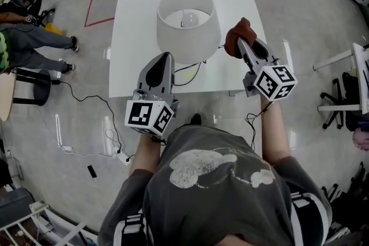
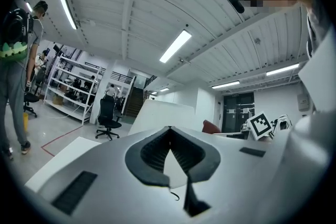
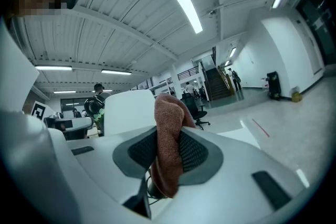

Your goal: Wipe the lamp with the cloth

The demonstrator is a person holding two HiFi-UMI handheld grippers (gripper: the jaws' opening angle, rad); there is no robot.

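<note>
A lamp with a white drum shade (image 1: 185,20) stands on the white table (image 1: 130,26). My right gripper (image 1: 241,44) is shut on a reddish-brown cloth (image 1: 236,36), held just right of the shade and apart from it. In the right gripper view the cloth (image 3: 169,139) hangs bunched between the jaws, with the shade (image 3: 128,110) to the left behind it. My left gripper (image 1: 165,59) is shut with nothing in it, its tip near the shade's lower front left. The left gripper view shows the shade (image 2: 163,115) ahead and the cloth (image 2: 211,127) beyond it.
The lamp's black cable (image 1: 189,73) loops over the table's near edge. A person (image 1: 31,43) stands at the far left by a round stool (image 1: 33,86). Cables and a power strip (image 1: 118,154) lie on the floor. An office chair (image 1: 340,102) is at the right.
</note>
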